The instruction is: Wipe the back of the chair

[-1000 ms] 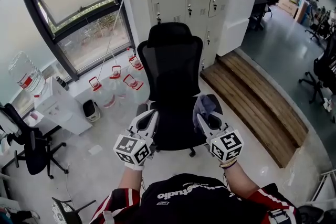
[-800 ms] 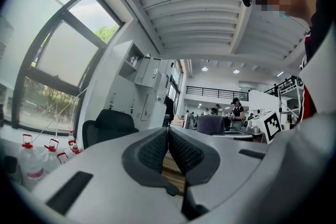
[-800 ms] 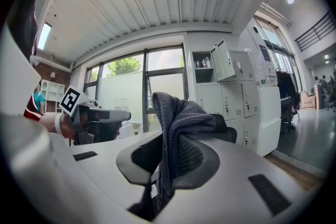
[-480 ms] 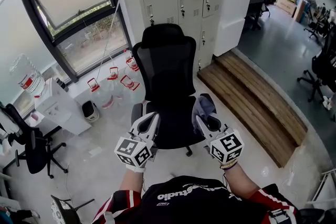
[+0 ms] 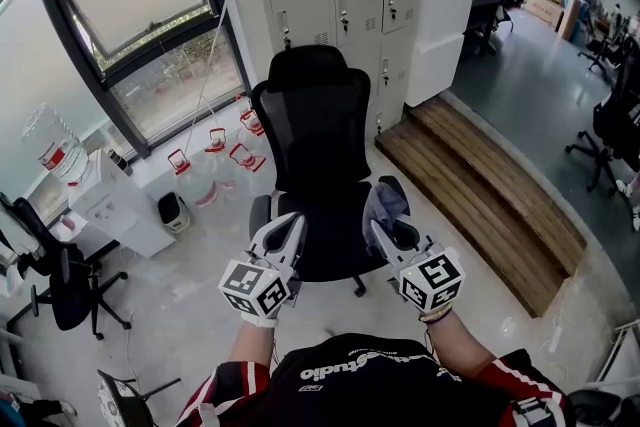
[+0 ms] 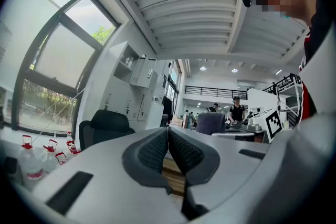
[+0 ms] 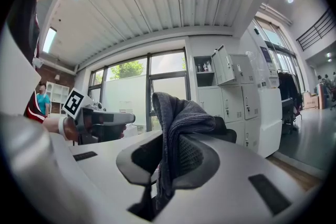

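A black mesh office chair [image 5: 318, 150] stands ahead of me, its seat facing me and its backrest toward the lockers. It shows small in the left gripper view as the chair [image 6: 102, 127]. My right gripper [image 5: 385, 218] is shut on a grey cloth [image 5: 384, 203], which drapes over the jaws as the cloth [image 7: 176, 134] in the right gripper view. My left gripper [image 5: 288, 225] is shut with nothing in it, its pads [image 6: 157, 148] pressed together. Both grippers hover above the front of the seat, not touching it.
Grey lockers [image 5: 345, 5] and a white cabinet [image 5: 440, 25] stand behind the chair. Water jugs [image 5: 215, 165] line the window at the left. A wooden step [image 5: 480, 190] runs along the right. Another black chair [image 5: 60, 285] sits at the near left.
The chair now sits a little lower and further left in the head view than a second ago. Both grippers hold nearly the same place, with the cloth still clamped.
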Demonstrator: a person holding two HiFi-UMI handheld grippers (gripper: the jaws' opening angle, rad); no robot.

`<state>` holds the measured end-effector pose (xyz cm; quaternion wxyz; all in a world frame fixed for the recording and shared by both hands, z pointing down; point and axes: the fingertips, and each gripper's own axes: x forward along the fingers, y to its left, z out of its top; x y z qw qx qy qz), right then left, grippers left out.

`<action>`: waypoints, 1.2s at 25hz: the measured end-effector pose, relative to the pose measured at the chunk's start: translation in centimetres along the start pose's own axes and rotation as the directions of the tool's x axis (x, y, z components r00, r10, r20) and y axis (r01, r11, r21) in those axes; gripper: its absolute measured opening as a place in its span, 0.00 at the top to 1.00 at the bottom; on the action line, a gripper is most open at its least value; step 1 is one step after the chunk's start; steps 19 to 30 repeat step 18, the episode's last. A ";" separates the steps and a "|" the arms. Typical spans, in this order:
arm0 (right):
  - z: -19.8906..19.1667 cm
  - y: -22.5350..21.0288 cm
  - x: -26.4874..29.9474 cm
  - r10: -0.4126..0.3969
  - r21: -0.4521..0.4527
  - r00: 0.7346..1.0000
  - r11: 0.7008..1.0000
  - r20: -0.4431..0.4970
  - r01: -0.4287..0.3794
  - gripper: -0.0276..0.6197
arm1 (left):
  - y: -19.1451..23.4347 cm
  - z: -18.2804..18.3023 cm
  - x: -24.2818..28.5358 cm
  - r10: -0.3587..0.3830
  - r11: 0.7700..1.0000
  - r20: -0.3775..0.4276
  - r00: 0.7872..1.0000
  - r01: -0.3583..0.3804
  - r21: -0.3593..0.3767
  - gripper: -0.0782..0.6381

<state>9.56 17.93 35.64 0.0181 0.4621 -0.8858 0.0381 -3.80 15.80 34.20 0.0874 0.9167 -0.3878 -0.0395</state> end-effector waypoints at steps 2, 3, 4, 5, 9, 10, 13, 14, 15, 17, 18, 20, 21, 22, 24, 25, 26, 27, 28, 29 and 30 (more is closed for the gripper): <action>0.1 0.2 -0.2 0.002 -0.003 1.000 1.000 0.000 -0.002 0.86 | -0.3 0.1 -0.1 -0.001 1.000 0.001 1.000 0.001 0.003 0.86; 0.2 0.2 -0.4 0.003 -0.005 1.000 1.000 0.000 -0.003 0.86 | -0.4 0.1 -0.2 -0.001 1.000 0.002 1.000 0.001 0.003 0.86; 0.2 0.3 -0.5 0.004 -0.006 1.000 1.000 0.001 -0.004 0.86 | -0.5 0.1 -0.2 -0.002 1.000 0.002 1.000 0.002 0.004 0.86; 0.3 0.3 -0.6 0.004 -0.007 1.000 1.000 0.002 -0.004 0.86 | -0.6 0.2 -0.2 -0.003 1.000 0.002 1.000 0.003 0.005 0.86; 0.8 0.6 -0.9 0.010 -0.012 1.000 1.000 0.005 -0.010 0.86 | -1.3 0.5 -0.2 -0.012 1.000 0.002 1.000 0.012 0.008 0.86; 0.9 0.7 -0.9 0.012 -0.013 1.000 1.000 0.006 -0.012 0.86 | -1.3 0.5 -0.3 -0.014 1.000 0.002 1.000 0.014 0.009 0.86; 0.8 1.0 -1.0 0.014 -0.012 1.000 1.000 0.007 -0.014 0.86 | -1.5 0.5 -0.4 -0.016 1.000 0.001 1.000 0.016 0.013 0.86; 0.8 0.9 -1.1 0.014 -0.011 1.000 1.000 0.006 -0.014 0.86 | -1.5 0.5 -0.4 -0.016 1.000 0.001 1.000 0.016 0.013 0.86; 0.8 0.9 -1.1 0.015 -0.011 1.000 1.000 0.006 -0.015 0.86 | -1.6 0.5 -0.4 -0.016 1.000 0.001 1.000 0.016 0.013 0.86; 0.8 0.9 -1.3 0.018 -0.010 1.000 1.000 0.006 -0.018 0.86 | -1.8 0.5 -0.3 -0.016 1.000 0.003 1.000 0.016 0.013 0.86; 0.7 0.9 -1.3 0.020 -0.009 1.000 1.000 0.006 -0.020 0.86 | -1.9 0.5 -0.4 -0.015 1.000 0.003 1.000 0.015 0.014 0.86; 0.7 0.9 -1.3 0.020 -0.009 1.000 1.000 0.006 -0.020 0.86 | -1.9 0.5 -0.4 -0.015 1.000 0.003 1.000 0.015 0.014 0.86; 0.7 0.9 -1.3 0.020 -0.009 1.000 1.000 0.006 -0.020 0.86 | -1.9 0.5 -0.4 -0.015 1.000 0.003 1.000 0.015 0.014 0.86; 0.7 0.9 -1.3 0.020 -0.009 1.000 1.000 0.006 -0.020 0.86 | -1.9 0.5 -0.4 -0.015 1.000 0.003 1.000 0.015 0.014 0.86; 0.7 0.9 -1.3 0.020 -0.009 1.000 1.000 0.006 -0.020 0.86 | -1.9 0.5 -0.4 -0.015 1.000 0.003 1.000 0.015 0.014 0.86; 0.7 0.9 -1.3 0.020 -0.009 1.000 1.000 0.006 -0.020 0.86 | -1.9 0.5 -0.4 -0.015 1.000 0.003 1.000 0.015 0.014 0.86; 0.7 0.9 -1.3 0.020 -0.009 1.000 1.000 0.006 -0.020 0.86 | -1.9 0.5 -0.4 -0.015 1.000 0.003 1.000 0.015 0.014 0.86; 0.7 0.9 -1.3 0.020 -0.009 1.000 1.000 0.006 -0.020 0.86 | -1.9 0.5 -0.4 -0.015 1.000 0.003 1.000 0.015 0.014 0.86; 0.7 0.9 -1.3 0.020 -0.009 1.000 1.000 0.006 -0.020 0.86 | -1.9 0.5 -0.4 -0.015 1.000 0.003 1.000 0.015 0.014 0.86; 0.7 0.9 -1.3 0.020 -0.009 1.000 1.000 0.006 -0.020 0.86 | -1.9 0.5 -0.4 -0.015 1.000 0.003 1.000 0.015 0.014 0.86; 0.7 0.9 -1.3 0.020 -0.009 1.000 1.000 0.006 -0.020 0.86 | -1.9 0.5 -0.4 -0.015 1.000 0.003 1.000 0.015 0.014 0.86</action>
